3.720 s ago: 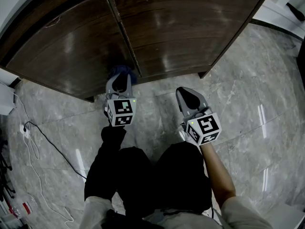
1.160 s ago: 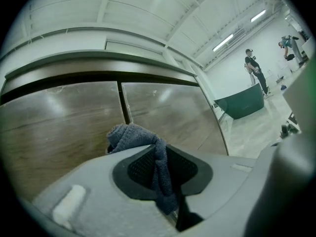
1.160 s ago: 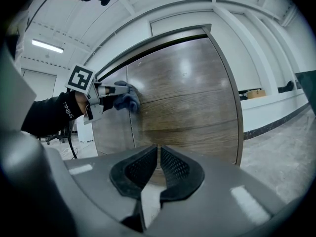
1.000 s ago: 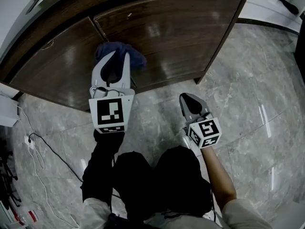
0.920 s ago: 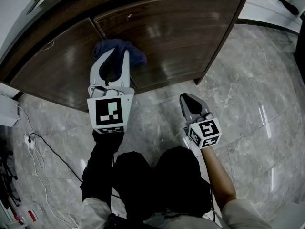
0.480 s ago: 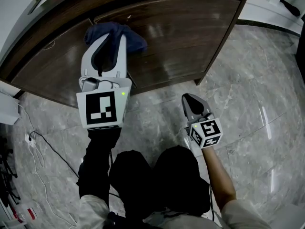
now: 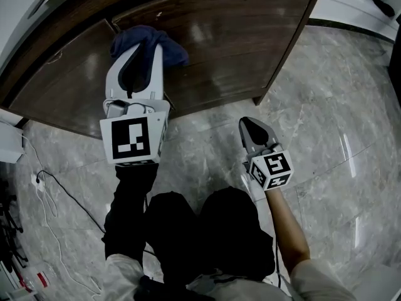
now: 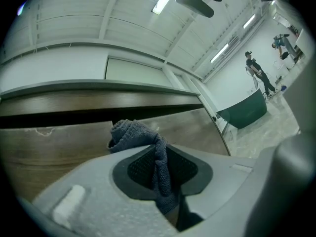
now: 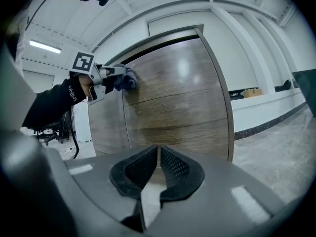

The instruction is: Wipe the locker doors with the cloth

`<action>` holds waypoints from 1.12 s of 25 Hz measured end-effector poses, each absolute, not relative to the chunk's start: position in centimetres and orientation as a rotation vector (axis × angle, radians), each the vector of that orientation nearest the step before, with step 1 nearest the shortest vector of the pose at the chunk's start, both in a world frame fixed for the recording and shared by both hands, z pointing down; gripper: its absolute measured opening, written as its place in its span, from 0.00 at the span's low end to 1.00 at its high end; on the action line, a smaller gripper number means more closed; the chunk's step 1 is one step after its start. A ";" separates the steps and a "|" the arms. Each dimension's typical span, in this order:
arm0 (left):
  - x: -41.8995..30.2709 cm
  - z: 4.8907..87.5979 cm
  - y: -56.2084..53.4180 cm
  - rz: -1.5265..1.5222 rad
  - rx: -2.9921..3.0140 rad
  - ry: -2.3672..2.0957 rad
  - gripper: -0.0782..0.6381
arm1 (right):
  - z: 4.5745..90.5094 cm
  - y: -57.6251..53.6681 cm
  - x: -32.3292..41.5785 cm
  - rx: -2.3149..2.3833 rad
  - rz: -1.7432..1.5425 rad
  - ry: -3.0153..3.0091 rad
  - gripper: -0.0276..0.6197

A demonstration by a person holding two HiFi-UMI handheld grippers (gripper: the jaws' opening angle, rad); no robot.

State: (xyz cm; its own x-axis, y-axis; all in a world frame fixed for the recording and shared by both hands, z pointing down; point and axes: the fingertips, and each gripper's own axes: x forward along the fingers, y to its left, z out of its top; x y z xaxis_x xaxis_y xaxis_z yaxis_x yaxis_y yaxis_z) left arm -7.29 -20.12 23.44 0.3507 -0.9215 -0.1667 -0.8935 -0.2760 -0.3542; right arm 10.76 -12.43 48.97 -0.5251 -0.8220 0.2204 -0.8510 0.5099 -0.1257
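my left gripper (image 7: 144, 52) is clamped on a crumpled dark blue cloth (image 7: 170, 47), pressed high on the dark brown wooden locker door (image 7: 244, 36) (mid-wipe, i judge). next calls for a firm sideways sweep. my right gripper (image 7: 250, 125) is closed, empty.

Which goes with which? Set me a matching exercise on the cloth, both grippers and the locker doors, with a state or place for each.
1 cloth
2 left gripper
3 right gripper
4 locker doors

A fingers together, nothing between them
B dark wood, both closed
C bunched against the doors near their seam
D shut on the cloth

Pairs: 1-C, 2-D, 3-A, 4-B
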 end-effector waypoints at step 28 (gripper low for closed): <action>-4.1 46.2 -21.0 -0.480 -2.478 1.565 0.20 | 51.7 -12.7 12.2 1.460 0.372 -2.542 0.08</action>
